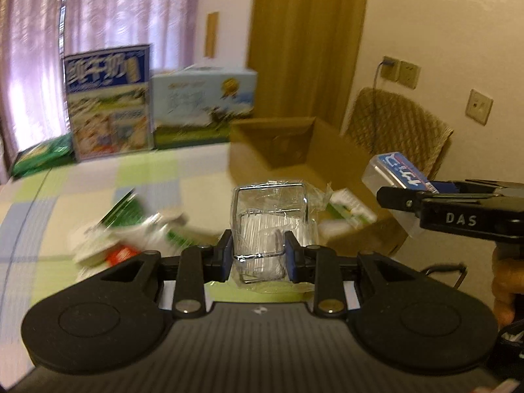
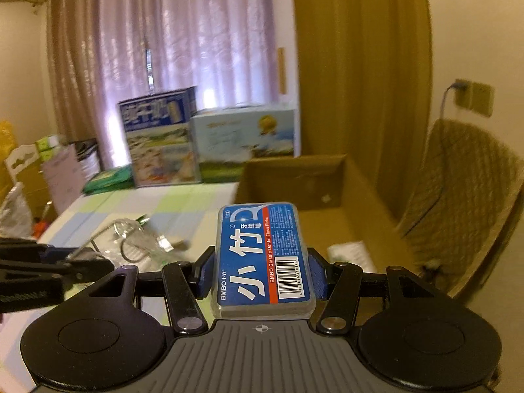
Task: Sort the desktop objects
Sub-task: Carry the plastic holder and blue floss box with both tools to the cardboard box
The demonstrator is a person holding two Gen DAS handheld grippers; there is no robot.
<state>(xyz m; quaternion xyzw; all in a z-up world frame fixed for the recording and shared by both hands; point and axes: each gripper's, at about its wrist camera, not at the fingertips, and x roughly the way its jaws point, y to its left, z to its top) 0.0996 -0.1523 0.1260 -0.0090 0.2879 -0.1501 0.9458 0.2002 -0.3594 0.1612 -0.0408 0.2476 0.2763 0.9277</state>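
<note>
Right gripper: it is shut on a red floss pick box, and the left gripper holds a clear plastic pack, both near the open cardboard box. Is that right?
Not quite: the floss pick box in the right gripper is blue with only a red stripe, as the right wrist view shows. The rest stands: the left gripper is shut on the clear plastic pack, near the cardboard box.

Looked like lived-in home room, not lab or shop. Checked green-and-blue tablecloth (image 1: 98,177) covered table; behind it, pink sheer curtains (image 2: 183,49) and ochre drapes (image 2: 357,65). Milk cartons (image 1: 109,101) stacked at table's far edge, woven chair (image 2: 458,196) beside it, wall sockets (image 1: 401,72) above chair.
</note>
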